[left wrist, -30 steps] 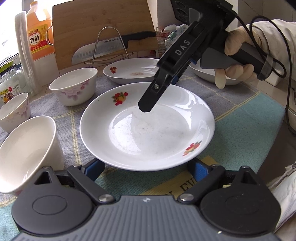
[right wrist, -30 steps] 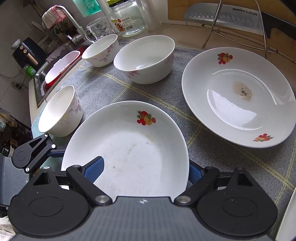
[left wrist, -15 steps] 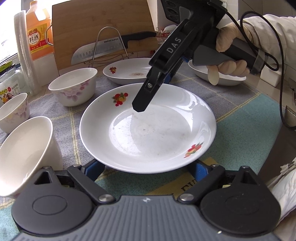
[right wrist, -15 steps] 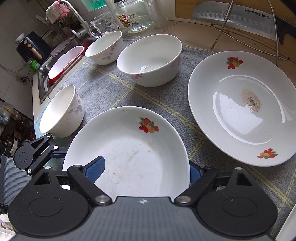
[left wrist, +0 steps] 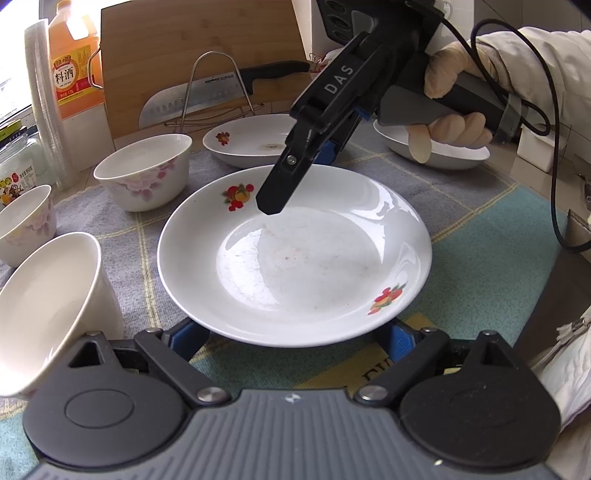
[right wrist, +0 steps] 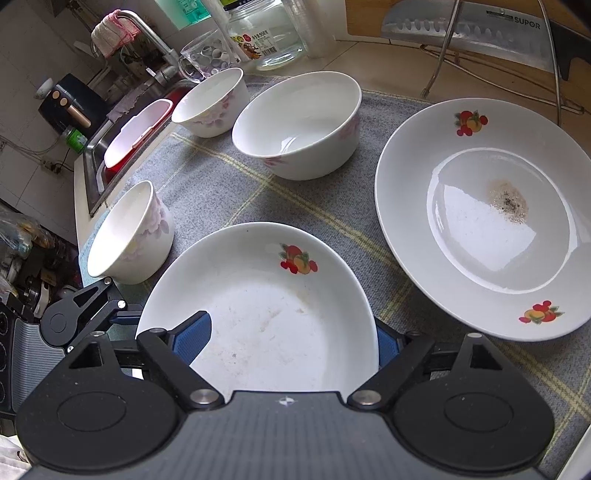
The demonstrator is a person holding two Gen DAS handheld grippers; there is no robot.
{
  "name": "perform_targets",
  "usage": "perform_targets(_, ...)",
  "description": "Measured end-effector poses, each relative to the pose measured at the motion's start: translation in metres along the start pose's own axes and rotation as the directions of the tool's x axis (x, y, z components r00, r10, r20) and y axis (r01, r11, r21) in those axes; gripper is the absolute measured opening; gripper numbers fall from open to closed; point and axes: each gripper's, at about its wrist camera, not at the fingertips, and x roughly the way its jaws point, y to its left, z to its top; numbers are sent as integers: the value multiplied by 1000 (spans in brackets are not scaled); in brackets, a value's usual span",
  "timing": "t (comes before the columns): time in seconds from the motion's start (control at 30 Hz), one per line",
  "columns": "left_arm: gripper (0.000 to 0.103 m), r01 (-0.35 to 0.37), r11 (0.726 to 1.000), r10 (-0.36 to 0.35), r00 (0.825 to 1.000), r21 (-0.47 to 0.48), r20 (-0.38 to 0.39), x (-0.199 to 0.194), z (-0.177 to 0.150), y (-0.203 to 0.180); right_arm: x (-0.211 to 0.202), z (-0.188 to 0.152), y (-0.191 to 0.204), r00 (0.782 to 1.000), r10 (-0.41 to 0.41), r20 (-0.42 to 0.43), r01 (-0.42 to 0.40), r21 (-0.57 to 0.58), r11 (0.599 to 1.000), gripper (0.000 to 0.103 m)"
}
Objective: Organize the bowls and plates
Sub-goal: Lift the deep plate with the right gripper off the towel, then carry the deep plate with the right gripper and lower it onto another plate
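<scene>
A white plate with fruit prints lies on the grey mat; it also shows in the right wrist view. My left gripper is open, its fingers low at the plate's near rim, one each side. My right gripper is open; one finger is over the plate's inside, the other outside its far rim. It hangs tilted over the plate in the left wrist view. A second fruit plate with a dirty spot lies beyond, and a third plate at the back right.
Three white floral bowls stand to the left: a large one, a far one, a near one. A knife on a wire rack, a cutting board, an orange bottle, a jar and a sink ring the mat.
My right gripper has moved left and down over the plate. The left gripper and the plate have barely moved.
</scene>
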Motion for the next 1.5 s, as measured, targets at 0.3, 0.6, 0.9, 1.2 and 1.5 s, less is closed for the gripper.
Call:
perform_targets(0.3,94,15,1000,-15,1000,15,-24,0,4,-1,-3,-3,3,1000,-14,-3,14,-1,1000,92)
perform_targets(0.6,94,37,999,-36,999,24,-15,-8,13,-5,-15,-7,10,999,-54,-7,54,-20,998,92)
perform_targets(0.9,94,59,997,-58,998,47,-16,-10,24,-13,-32,-14,11,997,-74,6,74,-18,997,92)
perform_targets(1.2,94,93,993,-92,996,68,-16,-8,41,-25,-57,-26,-1,995,-88,40,87,17,996,92)
perform_targets(1.5,94,130,986,-128,992,105,-20,5,61,-43,-82,-42,-20,991,-114,73,111,51,993,92)
